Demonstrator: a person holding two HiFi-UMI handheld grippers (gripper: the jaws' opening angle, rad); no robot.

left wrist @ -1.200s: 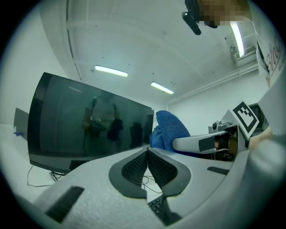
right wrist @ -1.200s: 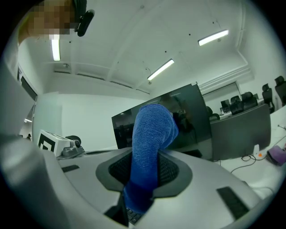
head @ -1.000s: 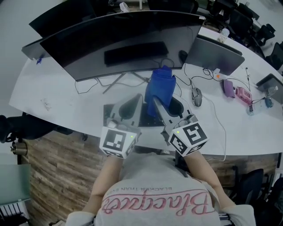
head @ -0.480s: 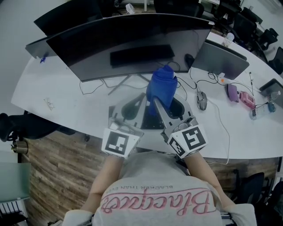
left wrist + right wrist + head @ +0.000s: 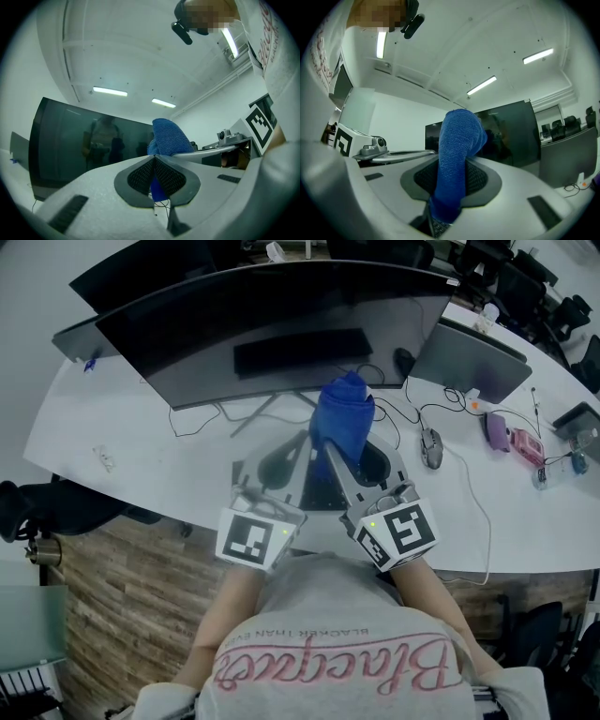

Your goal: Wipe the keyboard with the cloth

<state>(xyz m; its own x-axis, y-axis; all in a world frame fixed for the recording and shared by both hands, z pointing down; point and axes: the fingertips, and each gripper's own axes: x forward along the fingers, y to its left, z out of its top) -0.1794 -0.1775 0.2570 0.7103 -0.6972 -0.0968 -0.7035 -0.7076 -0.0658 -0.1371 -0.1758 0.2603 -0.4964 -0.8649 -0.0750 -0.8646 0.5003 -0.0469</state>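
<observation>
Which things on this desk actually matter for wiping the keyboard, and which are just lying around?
For the job:
- blue cloth, clamped in the right gripper
- keyboard, on the desk below it

Just lying about:
- curved monitor
- mouse
- purple gadget
- pink gadget
</observation>
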